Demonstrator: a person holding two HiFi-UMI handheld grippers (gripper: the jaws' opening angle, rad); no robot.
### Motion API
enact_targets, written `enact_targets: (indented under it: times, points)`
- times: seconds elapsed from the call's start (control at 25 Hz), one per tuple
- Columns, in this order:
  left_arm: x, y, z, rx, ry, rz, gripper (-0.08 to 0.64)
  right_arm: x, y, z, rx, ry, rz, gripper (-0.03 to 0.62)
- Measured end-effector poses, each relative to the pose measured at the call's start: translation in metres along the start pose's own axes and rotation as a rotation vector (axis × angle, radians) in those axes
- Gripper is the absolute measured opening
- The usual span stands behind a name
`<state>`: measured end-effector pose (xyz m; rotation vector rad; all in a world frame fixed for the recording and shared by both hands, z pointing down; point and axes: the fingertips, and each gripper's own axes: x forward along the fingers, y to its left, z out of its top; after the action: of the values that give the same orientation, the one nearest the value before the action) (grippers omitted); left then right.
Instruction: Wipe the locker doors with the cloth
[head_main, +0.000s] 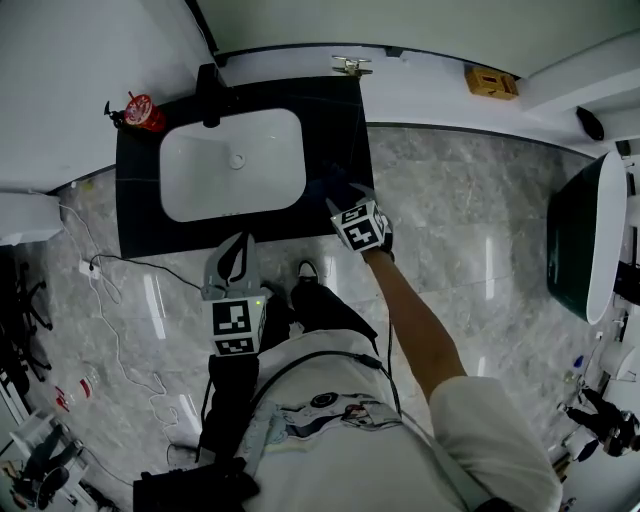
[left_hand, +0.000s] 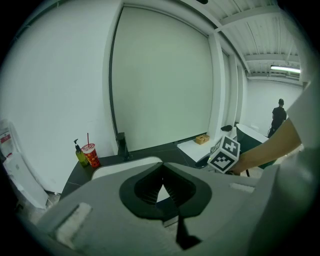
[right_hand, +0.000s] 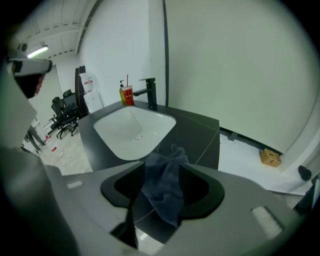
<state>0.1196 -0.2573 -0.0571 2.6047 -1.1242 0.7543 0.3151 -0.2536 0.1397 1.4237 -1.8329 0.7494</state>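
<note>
Nearest, the left gripper is pinched shut and empty. Farther off, the right gripper gapes wide around the blue cloth, which seemingly rests on the dark counter right of the sink. A shallow pinch may catch one fold, and the cloth could slip free.

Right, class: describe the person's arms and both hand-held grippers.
The left hand-held gripper and right hand-held gripper each have a grey shell, black inner pads and a white cube of black square markers. The right arm wears a short white sleeve; the left arm is covered in black.
</note>
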Motion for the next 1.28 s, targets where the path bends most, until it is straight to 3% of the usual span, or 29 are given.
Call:
enact_targets:
  times: [0.24, 0.44, 0.52, 0.56, 0.64, 0.84, 1.28]
  points:
    - [-0.004, 0.007, -0.015, -0.003, 0.047, 0.035, 0.000, 0.047, -0.007, -0.024, -0.043, 0.166, 0.033, 0.266]
    - [-0.011, 0.019, -0.027, -0.017, 0.078, 0.071, 0.000, 0.059, -0.008, -0.027, -0.018, 0.205, 0.043, 0.275]
    - [-0.013, 0.023, -0.032, -0.023, 0.088, 0.083, 0.000, 0.060, -0.006, -0.024, -0.013, 0.200, 0.046, 0.231]
    - [-0.014, 0.025, -0.034, -0.027, 0.092, 0.086, 0.002, 0.060, -0.005, -0.023, -0.019, 0.196, 0.044, 0.166]
    - [-0.014, 0.024, -0.037, -0.031, 0.099, 0.089, 0.000, 0.061, -0.003, -0.025, -0.041, 0.191, 0.034, 0.130]
    - [-0.018, 0.019, -0.042, -0.028, 0.104, 0.087, 0.000, 0.052, -0.004, -0.022, -0.023, 0.135, 0.009, 0.095]
    - [-0.040, 0.027, -0.052, -0.030, 0.090, 0.112, 0.000, -0.005, -0.006, 0.006, 0.031, -0.101, -0.082, 0.095]
